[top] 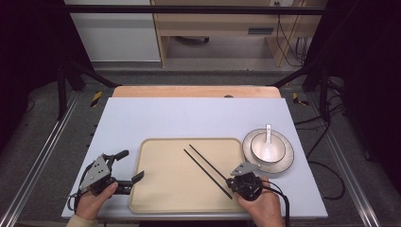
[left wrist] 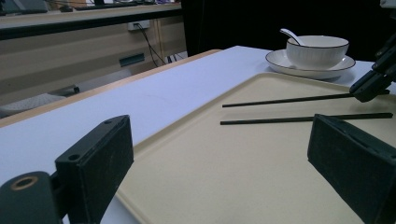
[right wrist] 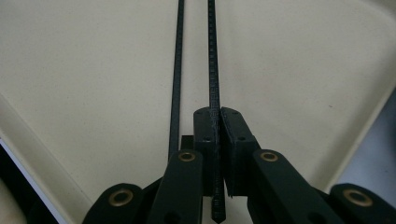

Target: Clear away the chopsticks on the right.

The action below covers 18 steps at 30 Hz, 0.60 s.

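Two black chopsticks lie side by side on a beige tray (top: 156, 198). My right gripper (top: 235, 181) is at the tray's near right and is shut on the near end of the right-hand chopstick (top: 208, 161). In the right gripper view its pads (right wrist: 205, 130) clamp that chopstick (right wrist: 213, 70), whose tip pokes out behind them. The other chopstick (right wrist: 176, 70) rests loose just to the left. My left gripper (top: 130, 165) hovers at the tray's left edge, open and with nothing between its jaws. From the left gripper view both chopsticks (left wrist: 289, 99) stretch across the tray (left wrist: 210, 177).
A white bowl (top: 267, 147) with a white spoon (top: 268, 135) in it stands on a dark-rimmed plate (top: 283, 163) right of the tray. The tray sits on a pale mat (top: 189, 118) over a wooden table. A cable (top: 285, 208) trails from the right gripper.
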Each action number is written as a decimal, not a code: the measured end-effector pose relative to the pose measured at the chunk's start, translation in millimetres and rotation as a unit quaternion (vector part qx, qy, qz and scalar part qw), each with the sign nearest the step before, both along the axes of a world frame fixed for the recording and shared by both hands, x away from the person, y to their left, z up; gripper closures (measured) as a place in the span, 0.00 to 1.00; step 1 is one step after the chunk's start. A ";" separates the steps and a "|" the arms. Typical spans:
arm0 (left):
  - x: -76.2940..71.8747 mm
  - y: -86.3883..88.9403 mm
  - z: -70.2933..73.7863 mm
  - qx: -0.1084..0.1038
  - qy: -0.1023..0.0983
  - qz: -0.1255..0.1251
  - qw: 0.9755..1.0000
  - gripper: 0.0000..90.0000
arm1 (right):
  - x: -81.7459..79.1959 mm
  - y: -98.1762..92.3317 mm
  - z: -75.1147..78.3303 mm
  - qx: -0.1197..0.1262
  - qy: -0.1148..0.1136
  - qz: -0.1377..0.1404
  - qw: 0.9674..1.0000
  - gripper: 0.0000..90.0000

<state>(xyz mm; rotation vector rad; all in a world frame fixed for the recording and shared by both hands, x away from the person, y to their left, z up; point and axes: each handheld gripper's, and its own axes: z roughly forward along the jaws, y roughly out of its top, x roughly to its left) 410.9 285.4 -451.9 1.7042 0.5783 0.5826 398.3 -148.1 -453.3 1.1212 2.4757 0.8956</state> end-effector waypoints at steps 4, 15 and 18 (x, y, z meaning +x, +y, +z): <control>-0.1 -0.3 0.2 0.001 -0.001 0.000 1.000 0.07 | 0.2 2.9 -3.1 0.000 0.009 0.002 1.000 0.95; 0.1 -1.4 0.3 0.001 0.000 -0.002 1.000 0.07 | 1.1 5.3 -7.2 0.025 0.012 0.004 1.000 0.88; 0.0 -2.2 0.5 0.001 0.001 -0.004 1.000 0.07 | 1.5 4.1 -6.7 0.026 0.007 0.004 1.000 0.87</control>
